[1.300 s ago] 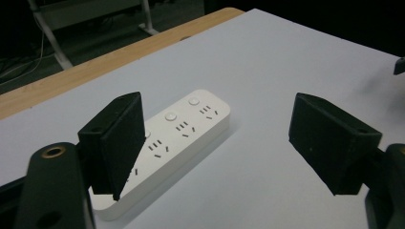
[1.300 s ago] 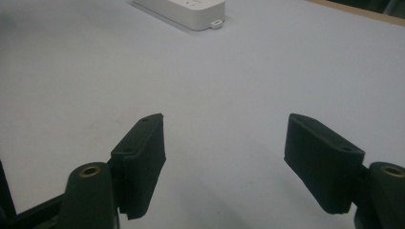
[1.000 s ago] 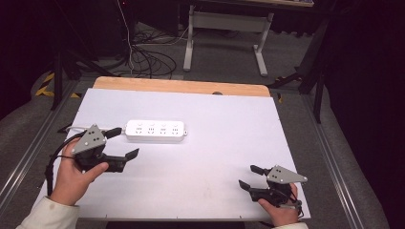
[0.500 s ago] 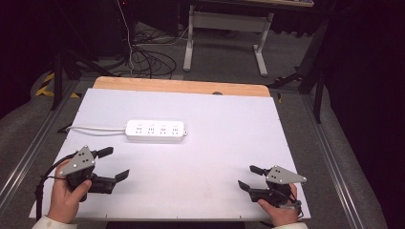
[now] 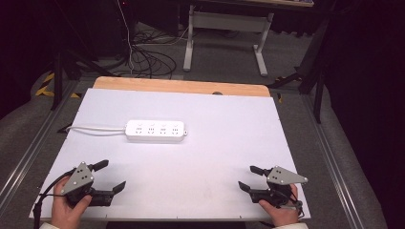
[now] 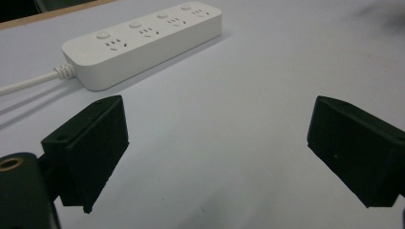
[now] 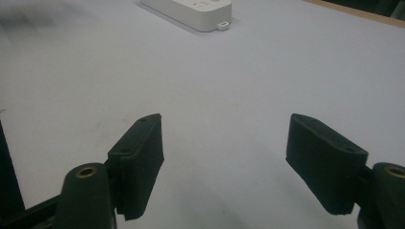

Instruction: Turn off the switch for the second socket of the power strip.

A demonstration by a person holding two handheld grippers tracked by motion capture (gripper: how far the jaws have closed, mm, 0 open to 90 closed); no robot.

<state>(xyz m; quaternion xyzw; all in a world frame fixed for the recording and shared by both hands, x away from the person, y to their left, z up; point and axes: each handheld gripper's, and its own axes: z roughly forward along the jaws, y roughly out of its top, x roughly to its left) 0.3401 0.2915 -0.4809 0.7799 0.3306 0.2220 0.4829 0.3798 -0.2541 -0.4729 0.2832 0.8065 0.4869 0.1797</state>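
High view: a white power strip (image 5: 155,130) is seen lying flat on the white table (image 5: 224,124), left of centre and toward the far side, with its cord (image 5: 95,128) led off to the left edge. The left gripper (image 5: 111,175) is held by a hand (image 5: 67,210) at the near left corner, its fingers spread apart with nothing between them. The right gripper (image 5: 248,177) is held by the other hand (image 5: 278,213) at the near right corner, its fingers likewise parted and empty. Both grippers are kept well apart from the strip.

In the left gripper view, the strip (image 6: 143,43) is shown beyond the two black fingers (image 6: 90,148), four socket groups facing up. In the right gripper view, the strip's end (image 7: 191,10) is seen at the top edge, far past the open fingers (image 7: 138,157), with bare table between.
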